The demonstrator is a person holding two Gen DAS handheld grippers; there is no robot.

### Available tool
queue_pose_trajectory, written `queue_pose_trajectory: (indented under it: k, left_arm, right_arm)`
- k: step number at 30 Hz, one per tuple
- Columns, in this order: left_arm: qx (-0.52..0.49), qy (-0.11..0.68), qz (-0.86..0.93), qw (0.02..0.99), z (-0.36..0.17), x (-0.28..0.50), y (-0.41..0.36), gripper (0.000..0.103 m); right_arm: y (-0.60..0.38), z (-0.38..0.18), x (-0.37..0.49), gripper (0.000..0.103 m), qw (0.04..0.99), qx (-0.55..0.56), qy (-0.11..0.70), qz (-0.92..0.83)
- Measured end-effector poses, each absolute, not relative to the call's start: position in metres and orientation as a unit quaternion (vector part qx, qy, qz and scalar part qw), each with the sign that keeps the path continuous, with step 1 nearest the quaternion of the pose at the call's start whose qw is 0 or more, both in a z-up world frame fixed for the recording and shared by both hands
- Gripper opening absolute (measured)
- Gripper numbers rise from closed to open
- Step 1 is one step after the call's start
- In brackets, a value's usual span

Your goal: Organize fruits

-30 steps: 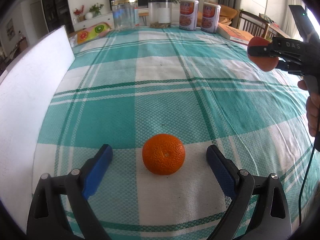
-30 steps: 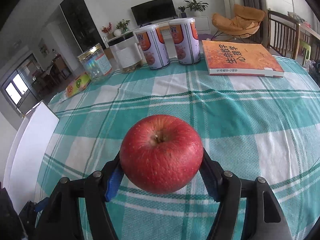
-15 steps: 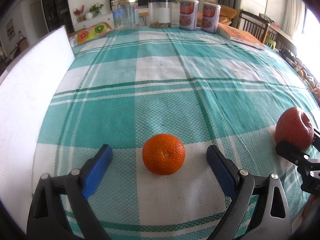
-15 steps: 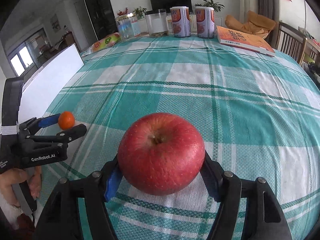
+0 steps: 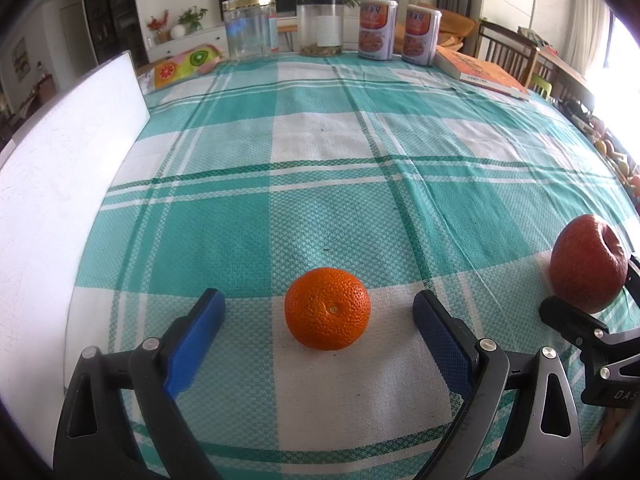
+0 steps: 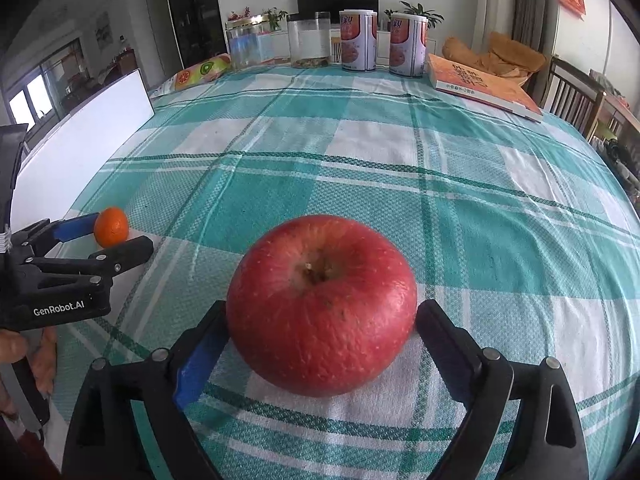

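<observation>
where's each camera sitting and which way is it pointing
Left wrist view: sits on the left gripper, low over the tablecloth, facing the far jars; its open fingers flank the orange.
Right wrist view: sits on the right gripper, facing the same way; its fingers sit beside the apple, and a hand shows at left.
Shared: both fruits, both grippers, the tablecloth.

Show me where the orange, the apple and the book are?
orange [image 5: 327, 309], left wrist view, middle of its peel.
apple [image 6: 322, 306], right wrist view, front of its red skin.
book [image 6: 482, 85], right wrist view, its orange cover.
</observation>
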State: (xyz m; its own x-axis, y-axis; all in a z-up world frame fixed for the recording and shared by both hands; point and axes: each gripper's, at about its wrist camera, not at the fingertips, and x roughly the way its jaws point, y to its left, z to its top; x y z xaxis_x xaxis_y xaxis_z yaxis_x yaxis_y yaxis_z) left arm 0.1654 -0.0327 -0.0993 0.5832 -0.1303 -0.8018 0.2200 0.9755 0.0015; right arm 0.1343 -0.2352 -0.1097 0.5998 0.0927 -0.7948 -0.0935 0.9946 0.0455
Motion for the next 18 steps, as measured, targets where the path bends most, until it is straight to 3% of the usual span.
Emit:
queue_pose_trajectory:
  k: [7,15,16,17,18]
  left_arm:
    - [0.007,0.46,-0.178,0.87,-0.091,0.161,-0.01,0.095]
    - [0.025,0.443,-0.193,0.875,-0.087,0.156,-0.024,0.093]
    - [0.031,0.44,-0.187,0.878,-0.087,0.157,-0.026,0.083]
    - [0.031,0.446,-0.182,0.876,-0.089,0.159,-0.027,0.069]
    - [0.037,0.448,-0.168,0.877,-0.09,0.161,-0.026,0.042]
  right_arm:
    - [-0.258,-0.102,0.124,0.092,0.887,0.068,0.444,0.109]
    - [-0.252,-0.095,0.141,0.092,0.879,0.015,0.462,0.118]
    - [-0.252,-0.095,0.144,0.09,0.878,0.023,0.463,0.121]
    - [-0.253,-0.095,0.147,0.075,0.873,0.032,0.468,0.129]
    - [-0.253,-0.096,0.149,0.07,0.867,0.047,0.477,0.138]
